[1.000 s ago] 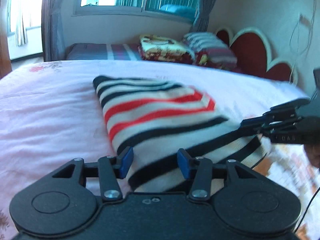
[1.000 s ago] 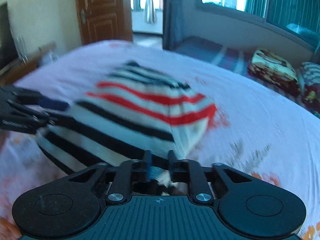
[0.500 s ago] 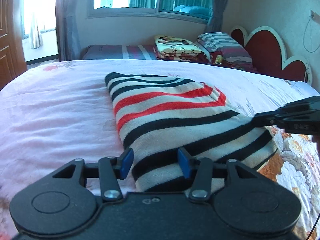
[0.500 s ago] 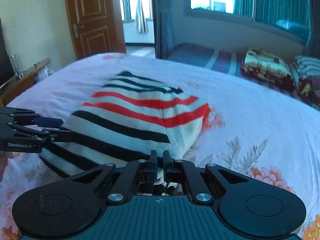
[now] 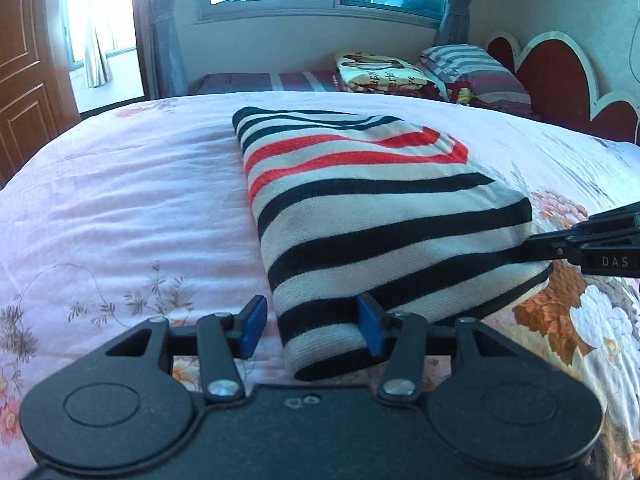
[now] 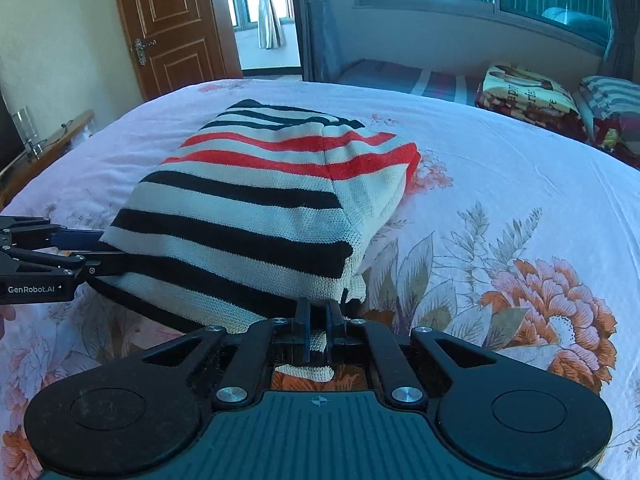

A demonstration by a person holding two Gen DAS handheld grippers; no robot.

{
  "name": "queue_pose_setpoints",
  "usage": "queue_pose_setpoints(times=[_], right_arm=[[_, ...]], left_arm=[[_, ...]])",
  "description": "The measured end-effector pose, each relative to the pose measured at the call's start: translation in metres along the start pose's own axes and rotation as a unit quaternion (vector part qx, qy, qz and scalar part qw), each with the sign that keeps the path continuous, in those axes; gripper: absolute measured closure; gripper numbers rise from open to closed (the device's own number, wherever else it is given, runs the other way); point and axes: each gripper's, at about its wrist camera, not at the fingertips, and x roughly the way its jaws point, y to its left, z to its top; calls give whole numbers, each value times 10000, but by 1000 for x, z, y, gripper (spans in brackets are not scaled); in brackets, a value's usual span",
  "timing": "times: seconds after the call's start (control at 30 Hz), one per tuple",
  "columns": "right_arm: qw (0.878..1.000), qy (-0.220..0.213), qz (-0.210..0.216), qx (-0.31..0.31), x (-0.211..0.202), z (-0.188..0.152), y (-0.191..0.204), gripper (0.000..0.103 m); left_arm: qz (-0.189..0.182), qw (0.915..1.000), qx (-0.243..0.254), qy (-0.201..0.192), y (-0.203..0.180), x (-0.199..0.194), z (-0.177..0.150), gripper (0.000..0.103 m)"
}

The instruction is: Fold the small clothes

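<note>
The striped sweater [image 5: 360, 216] lies folded on the bed [image 5: 120, 208] ahead; right tool [image 6: 317, 322] pinches its near corner, left tool [image 5: 310, 322] gapes wide, holding nothing. Release remains.

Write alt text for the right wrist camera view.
The right gripper is shut on the near corner of a folded striped sweater lying on a floral bedsheet. The left gripper reaches its left edge.
</note>
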Motion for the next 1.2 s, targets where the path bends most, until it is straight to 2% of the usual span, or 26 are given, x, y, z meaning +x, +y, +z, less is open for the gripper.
queue_pose_setpoints(times=[0.1,0.13,0.2,0.23,0.3,0.33,0.37,0.4,0.57,0.63,0.67,0.7,0.73,0.77,0.83,0.9,1.07,1.2], right_arm=[[10000,48,-48,42,-6,1,3,98],[9999,35,-64,78,-15,2,4,98],[9997,-189,-26,133,-44,-1,8,98],[9996,-275,-3,97,-60,-6,11,98],[9988,-487,48,19,-90,-19,18,98],[9986,-525,11,18,-103,-25,22,98],[9983,-580,7,-9,-117,-32,27,98],[9978,-655,-11,-16,-128,-39,32,98],[9967,-793,-97,122,-174,-68,55,98],[9959,-867,-150,219,-191,-78,63,98],[9954,-893,-148,299,-199,-83,66,97],[9953,-876,-177,380,-206,-87,70,89],[9950,-840,-283,470,-212,-91,74,35],[9934,-894,-438,573,-222,-97,78,1],[9860,-1511,-457,543,-248,-113,88,0],[9874,-1357,-575,568,-263,-119,98,0],[9828,-1448,-894,723,-299,-136,118,0],[9805,-1466,-976,875,-320,-146,124,0]], left_arm=[[83,9999,-85,-10,-3,-12,0,54],[44,9999,-110,-93,-5,-24,0,53],[18,9994,-60,-348,-14,-51,-3,45],[14,9989,-29,-470,-18,-65,-6,47],[-88,9983,-98,-561,-23,-88,-15,71],[-155,9983,-184,-539,-25,-97,-19,74],[-219,9977,-278,-574,-28,-108,-25,88],[-265,9973,-332,-599,-31,-117,-29,97],[-151,9951,-419,-885,-54,-166,-49,95],[-133,9945,-414,-956,-64,-183,-55,83],[-102,9937,-448,-1021,-68,-193,-58,67],[-54,9928,-466,-1106,-73,-203,-61,36],[47,9909,-490,-1250,-77,-214,-65,17],[110,9879,-480,-1472,-81,-227,-70,1],[75,9850,-408,-1673,-89,-249,-77,1],[84,9849,-398,-1685,-96,-266,-84,0],[164,9863,-455,-1576,-105,-296,-99,0],[202,9858,-454,-1604,-109,-316,-110,0]])
